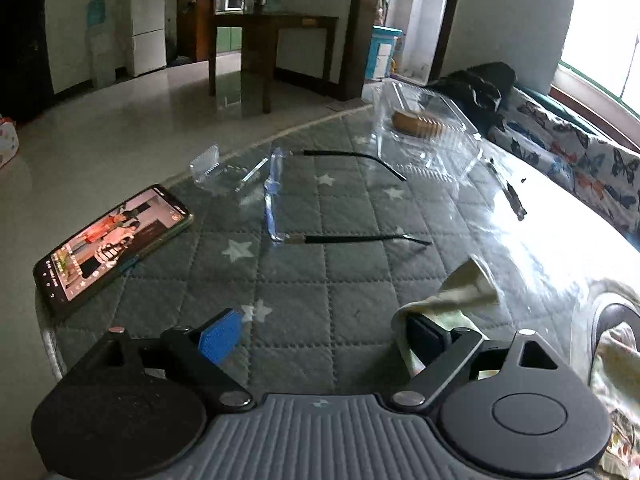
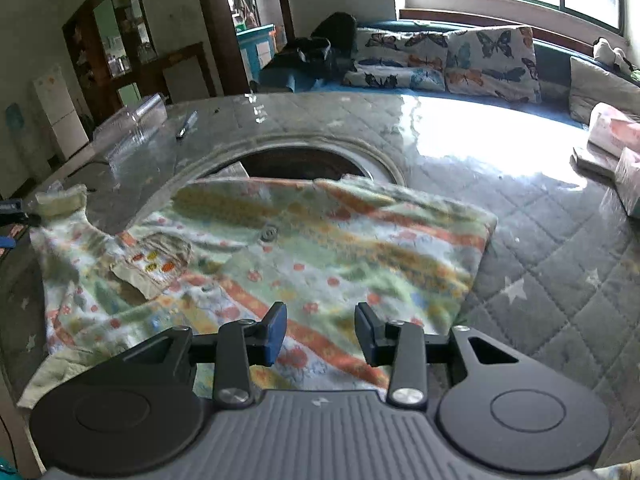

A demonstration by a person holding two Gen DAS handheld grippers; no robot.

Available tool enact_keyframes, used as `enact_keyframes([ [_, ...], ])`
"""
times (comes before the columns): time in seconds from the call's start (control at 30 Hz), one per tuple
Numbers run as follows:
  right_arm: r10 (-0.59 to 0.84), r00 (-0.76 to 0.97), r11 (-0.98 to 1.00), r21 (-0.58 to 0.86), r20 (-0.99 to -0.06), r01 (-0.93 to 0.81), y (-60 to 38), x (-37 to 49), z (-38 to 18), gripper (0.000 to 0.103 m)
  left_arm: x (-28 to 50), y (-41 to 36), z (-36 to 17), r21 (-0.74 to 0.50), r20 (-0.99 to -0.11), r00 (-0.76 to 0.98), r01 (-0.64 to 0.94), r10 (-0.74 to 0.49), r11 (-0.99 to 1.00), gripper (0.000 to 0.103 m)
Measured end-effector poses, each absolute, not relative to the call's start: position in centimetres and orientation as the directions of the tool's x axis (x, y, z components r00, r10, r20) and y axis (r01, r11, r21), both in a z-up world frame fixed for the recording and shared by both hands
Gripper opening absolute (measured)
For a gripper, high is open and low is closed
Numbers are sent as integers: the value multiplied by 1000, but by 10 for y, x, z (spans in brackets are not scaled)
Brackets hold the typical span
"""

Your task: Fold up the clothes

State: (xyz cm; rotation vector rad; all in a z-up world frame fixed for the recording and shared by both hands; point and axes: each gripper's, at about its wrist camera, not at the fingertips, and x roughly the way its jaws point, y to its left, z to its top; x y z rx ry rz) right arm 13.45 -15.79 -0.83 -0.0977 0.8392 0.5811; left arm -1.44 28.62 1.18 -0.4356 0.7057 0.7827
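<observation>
A small shirt (image 2: 280, 248) with a colourful striped and dotted print lies spread flat on the grey quilted table (image 2: 540, 272). My right gripper (image 2: 322, 332) hovers over its near hem, open, with a gap between the blue pads and no cloth pinched. One pale sleeve cuff (image 2: 60, 200) reaches out to the far left. In the left wrist view that pale cuff (image 1: 452, 292) drapes against the right finger (image 1: 424, 340) of my left gripper (image 1: 324, 336), which stands wide open above the table (image 1: 320, 280) with nothing between its fingers.
A lit phone (image 1: 112, 248), open glasses (image 1: 276, 200), a clear plastic box (image 1: 428, 132) and a small clear lid (image 1: 206, 162) lie beyond the left gripper. A round hole (image 2: 304, 164) opens in the table behind the shirt. Tissue packs (image 2: 616, 140) sit at right, with a cushioned sofa (image 2: 448, 60) behind.
</observation>
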Motion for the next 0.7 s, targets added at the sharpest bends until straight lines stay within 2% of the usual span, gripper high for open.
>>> enact_keyframes([
  [0.17,428,528,850,127,-733,-511,-158,129,-13,38,-21,290,11,-44,-710,454,-792,539,609,91],
  [0.27,426,536,854,129,-729,-503,-164,121,-9,38,-20,276,12,-26,-699,490,-745,521,666,91],
  [0.47,367,567,887,93,-737,-452,-188,104,-6,40,3,223,15,-26,-686,613,-558,391,829,91],
  [0.7,345,601,910,99,-721,-403,-203,123,3,40,59,163,20,-41,-666,709,-344,231,938,91],
])
